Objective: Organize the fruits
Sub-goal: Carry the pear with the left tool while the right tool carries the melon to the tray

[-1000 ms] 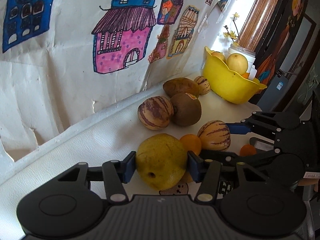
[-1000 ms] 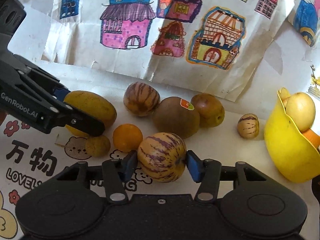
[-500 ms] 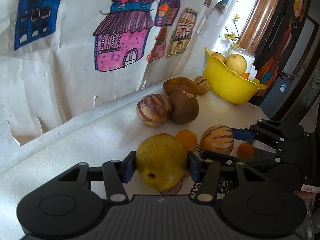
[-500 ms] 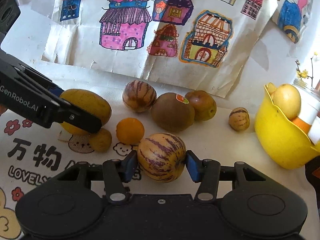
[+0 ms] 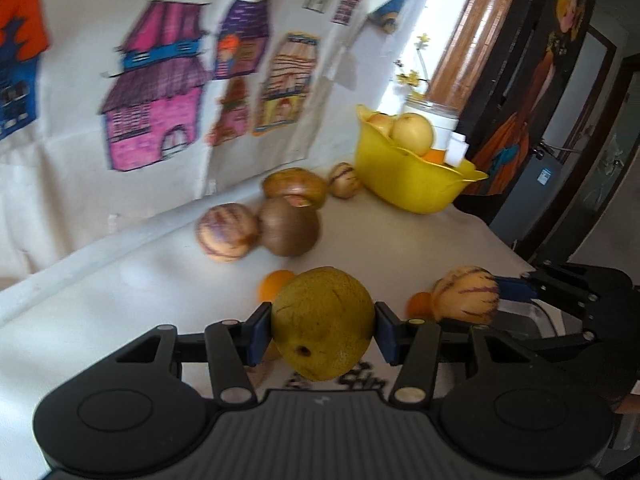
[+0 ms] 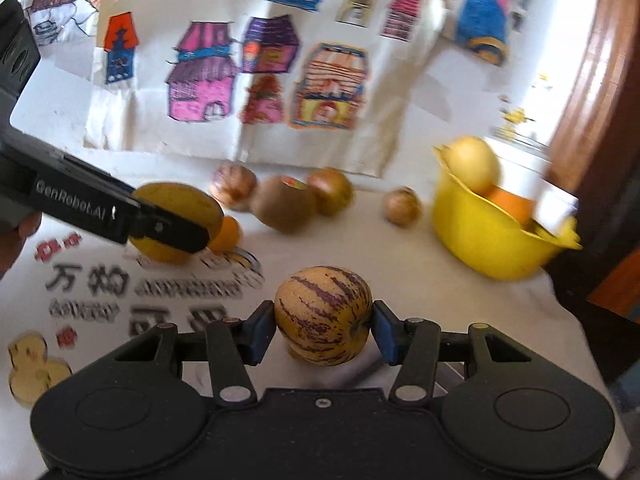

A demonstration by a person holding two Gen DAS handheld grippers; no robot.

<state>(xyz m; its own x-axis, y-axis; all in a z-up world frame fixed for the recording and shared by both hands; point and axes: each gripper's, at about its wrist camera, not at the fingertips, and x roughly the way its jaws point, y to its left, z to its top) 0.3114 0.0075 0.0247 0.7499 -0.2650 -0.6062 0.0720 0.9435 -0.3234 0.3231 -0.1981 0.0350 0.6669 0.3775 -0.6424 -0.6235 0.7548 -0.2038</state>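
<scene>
My left gripper [image 5: 323,326] is shut on a yellow-green pear [image 5: 324,322] and holds it above the table. My right gripper [image 6: 322,320] is shut on a purple-striped melon [image 6: 322,315], also lifted; it shows in the left wrist view [image 5: 466,294]. The pear shows in the right wrist view [image 6: 176,220] at the left. A yellow bowl [image 5: 404,180] [image 6: 480,232] with a pale apple [image 5: 412,134] and an orange stands at the far right. On the table lie a striped melon [image 5: 226,232], a brown kiwi [image 5: 288,228], a brown pear [image 5: 294,186] and a small striped melon [image 5: 343,175].
A small orange [image 5: 276,282] lies just behind the held pear, another orange [image 5: 418,304] beside the held melon. A wall of children's house drawings [image 5: 160,120] backs the table. A white jar [image 5: 434,120] stands behind the bowl. The table edge [image 5: 500,236] drops off at the right.
Both grippers have lifted their fruit higher and pulled back from the table. The views have tilted up, so the bowl and the loose fruit sit farther off.
</scene>
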